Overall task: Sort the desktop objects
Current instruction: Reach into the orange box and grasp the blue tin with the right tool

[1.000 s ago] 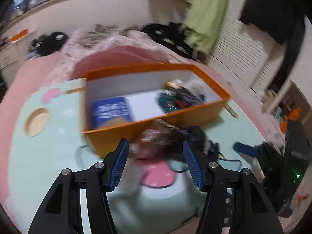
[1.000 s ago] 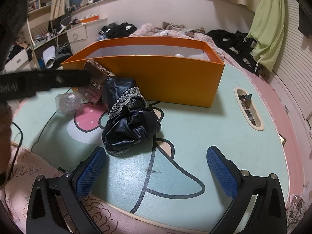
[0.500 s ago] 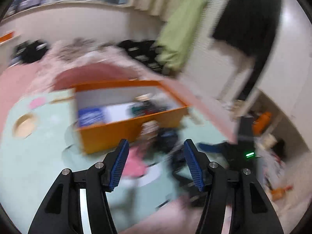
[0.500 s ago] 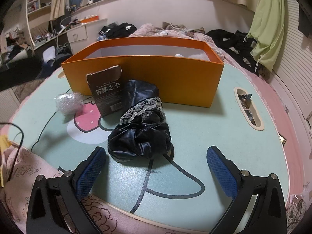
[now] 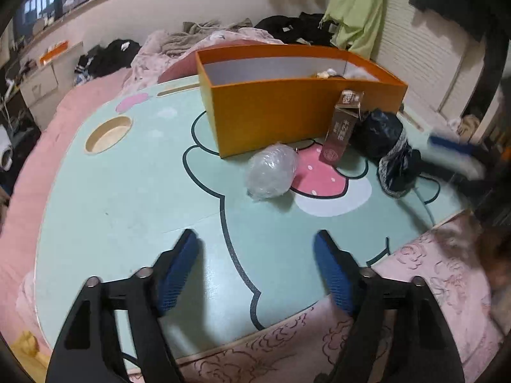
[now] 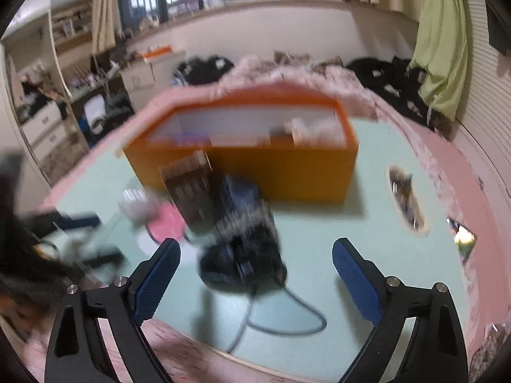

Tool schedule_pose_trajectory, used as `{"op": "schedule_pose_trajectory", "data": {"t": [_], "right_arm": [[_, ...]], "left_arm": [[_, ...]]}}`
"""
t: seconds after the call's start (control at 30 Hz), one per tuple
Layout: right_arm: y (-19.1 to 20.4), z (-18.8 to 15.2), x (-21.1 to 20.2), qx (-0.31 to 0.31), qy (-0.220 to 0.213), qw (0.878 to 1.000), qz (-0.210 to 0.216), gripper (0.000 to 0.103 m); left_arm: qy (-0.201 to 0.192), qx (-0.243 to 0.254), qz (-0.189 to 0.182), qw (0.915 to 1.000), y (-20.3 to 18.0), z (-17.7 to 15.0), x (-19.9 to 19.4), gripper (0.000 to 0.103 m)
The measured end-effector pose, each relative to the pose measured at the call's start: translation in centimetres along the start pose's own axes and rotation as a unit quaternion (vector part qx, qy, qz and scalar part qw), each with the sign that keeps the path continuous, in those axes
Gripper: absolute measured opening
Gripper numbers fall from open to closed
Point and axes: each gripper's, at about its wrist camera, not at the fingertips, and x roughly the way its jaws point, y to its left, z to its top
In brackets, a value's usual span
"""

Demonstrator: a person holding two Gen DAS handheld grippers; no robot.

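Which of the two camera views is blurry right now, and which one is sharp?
Right wrist view: motion blur smears the orange box, brown card box and black cloth; only the right gripper looks crisp. Left wrist view: mostly sharp, with the clear plastic bag and left gripper clean, fisheye bending the table edge, and a blurred streak at far right.

Orange box contents blurred, perhaps papers

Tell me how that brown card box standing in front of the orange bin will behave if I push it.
The brown card box stands upright, tall and narrow, leaning slightly, so a high push would probably tip it. Its flap is open, suggesting thin cardboard that may crush. It looks light, likely sliding on the smooth tabletop.
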Motion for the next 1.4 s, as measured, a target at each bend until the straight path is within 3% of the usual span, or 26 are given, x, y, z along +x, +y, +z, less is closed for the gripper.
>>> {"op": "schedule_pose_trajectory", "data": {"t": [0.13, 0.2, 0.3, 0.47, 0.6, 0.7, 0.77, 0.93, 1.0, 1.2, 1.33, 1.4], "right_arm": [[0.4, 5.4, -0.4, 0.032, 0.002, 0.995, 0.093, 0.091], [0.7, 8.7, 1.6, 0.060, 0.032, 0.989, 0.129, 0.087], [1.5, 12.6, 6.9, 0.093, 0.104, 0.979, 0.145, 0.085], [4.9, 14.3, 15.4, 0.064, 0.207, 0.972, 0.091, 0.081], [6.1, 14.4, 19.2, 0.078, 0.252, 0.960, 0.089, 0.081], [6.9, 14.6, 21.1, 0.066, 0.280, 0.956, 0.051, 0.081], [7.3, 14.4, 21.5, 0.047, 0.278, 0.959, 0.027, 0.081], [5.3, 14.9, 21.4, 0.070, 0.270, 0.960, 0.000, 0.080], [4.0, 15.2, 21.1, 0.091, 0.267, 0.959, 0.003, 0.077], [5.0, 14.9, 20.8, 0.100, 0.277, 0.955, 0.020, 0.079], [6.9, 13.7, 20.3, 0.042, 0.273, 0.961, -0.014, 0.085], [6.8, 13.5, 20.3, 0.034, 0.275, 0.961, -0.010, 0.088]], "left_arm": [[0.003, -0.011, 0.005, 0.9999, 0.4, 0.0, 0.4, 0.097], [0.008, -0.018, 0.009, 0.9998, 0.8, -0.1, 0.4, 0.103], [0.005, -0.017, 0.009, 0.9998, 0.7, 0.1, 0.5, 0.103], [0.002, -0.015, 0.007, 0.9999, 0.6, 0.2, 0.5, 0.103], [-0.001, -0.014, 0.006, 0.9999, 0.5, 0.2, 0.5, 0.103], [-0.003, -0.011, 0.003, 0.9999, 0.4, 0.2, 0.5, 0.103], [-0.003, -0.011, 0.002, 0.9999, 0.3, 0.3, 0.5, 0.103], [-0.005, -0.012, 0.000, 0.9999, 0.4, 0.3, 0.4, 0.103], [-0.005, -0.011, 0.001, 0.9999, 0.3, 0.4, 0.4, 0.103], [-0.006, -0.009, -0.001, 0.9999, 0.5, 0.3, 0.4, 0.103], [-0.006, -0.009, -0.001, 0.9999, 0.5, 0.2, 0.3, 0.103], [-0.006, -0.010, -0.002, 0.9999, 0.5, 0.2, 0.3, 0.103]]}}
